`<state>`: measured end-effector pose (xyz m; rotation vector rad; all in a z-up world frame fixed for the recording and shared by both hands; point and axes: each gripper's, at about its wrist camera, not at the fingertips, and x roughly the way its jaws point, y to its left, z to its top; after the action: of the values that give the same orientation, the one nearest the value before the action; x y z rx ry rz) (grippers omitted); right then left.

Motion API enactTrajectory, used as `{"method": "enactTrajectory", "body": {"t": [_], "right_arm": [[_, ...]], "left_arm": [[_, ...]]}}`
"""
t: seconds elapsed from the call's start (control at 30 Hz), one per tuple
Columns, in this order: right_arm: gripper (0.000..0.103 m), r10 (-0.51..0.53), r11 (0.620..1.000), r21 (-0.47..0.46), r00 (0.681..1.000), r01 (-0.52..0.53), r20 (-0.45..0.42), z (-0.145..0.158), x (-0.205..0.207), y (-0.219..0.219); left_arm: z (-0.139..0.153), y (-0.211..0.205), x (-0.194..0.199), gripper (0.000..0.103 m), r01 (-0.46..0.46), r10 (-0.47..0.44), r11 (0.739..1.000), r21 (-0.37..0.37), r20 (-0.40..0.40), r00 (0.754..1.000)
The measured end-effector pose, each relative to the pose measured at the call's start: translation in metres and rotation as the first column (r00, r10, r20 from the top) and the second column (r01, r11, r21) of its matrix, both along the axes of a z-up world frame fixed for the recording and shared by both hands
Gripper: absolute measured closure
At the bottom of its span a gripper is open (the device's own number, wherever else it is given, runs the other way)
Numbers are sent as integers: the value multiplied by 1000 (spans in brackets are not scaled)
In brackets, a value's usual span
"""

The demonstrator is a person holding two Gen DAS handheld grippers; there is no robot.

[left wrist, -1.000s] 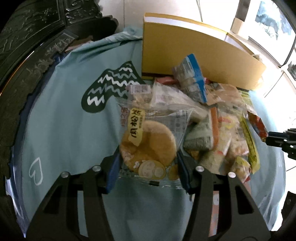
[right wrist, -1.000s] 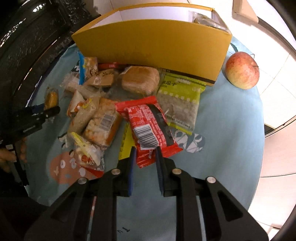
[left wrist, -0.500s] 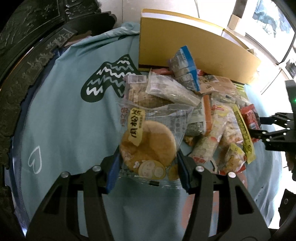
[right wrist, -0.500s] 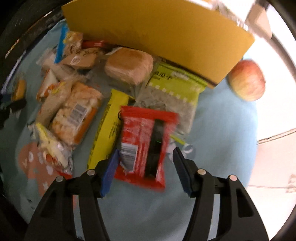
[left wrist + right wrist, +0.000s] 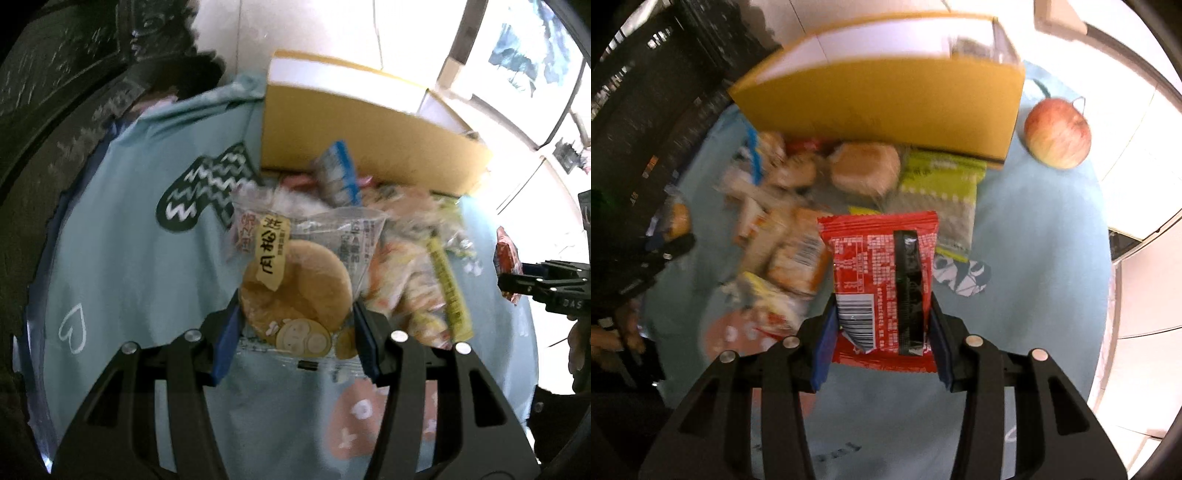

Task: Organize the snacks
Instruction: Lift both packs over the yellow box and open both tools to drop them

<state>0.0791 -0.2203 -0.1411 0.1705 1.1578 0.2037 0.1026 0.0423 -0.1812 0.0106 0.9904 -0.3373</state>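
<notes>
A round bun in a clear packet [image 5: 299,280] hangs above the teal cloth, and my left gripper [image 5: 295,328] is shut on its sides. A red snack packet [image 5: 882,266] with a barcode and a black seam stands between the blue pads of my right gripper [image 5: 882,332]. Those jaws are closing, and the pads press on both its edges. The packet is raised over the pile of snacks [image 5: 790,240]. The open yellow box [image 5: 886,99] stands behind the pile. In the left wrist view the right gripper [image 5: 517,284] shows at the right edge with the red packet [image 5: 506,251].
A red apple [image 5: 1057,133] lies on the cloth to the right of the box. The round table's teal cloth [image 5: 129,258] has printed shapes. Dark carved furniture [image 5: 55,92] borders the table on the left. A person's hand [image 5: 624,332] holds the left gripper.
My right gripper let go of the red packet's near edge, opened wide, came forward around the packet and closed on its sides. The left gripper rose slightly with the bun packet.
</notes>
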Motion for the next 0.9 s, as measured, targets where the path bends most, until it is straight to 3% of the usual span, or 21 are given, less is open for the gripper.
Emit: {"method": "enactTrajectory", "body": {"t": [0.37,0.67,0.9], "right_arm": [[58,-57,996,75,975,42,213,97,-8,1],[58,-83,997,37,932,75,353,165,42,-9],[58,-97,995,18,905,99,413,203,76,-26]], "left_arm": [[77,-27,10,48,61,-50,995,-78,139,989],[156,-58,56,48,73,-37,989,-128,266,963],[190,-79,92,48,89,-45,988,-125,318,947]]}}
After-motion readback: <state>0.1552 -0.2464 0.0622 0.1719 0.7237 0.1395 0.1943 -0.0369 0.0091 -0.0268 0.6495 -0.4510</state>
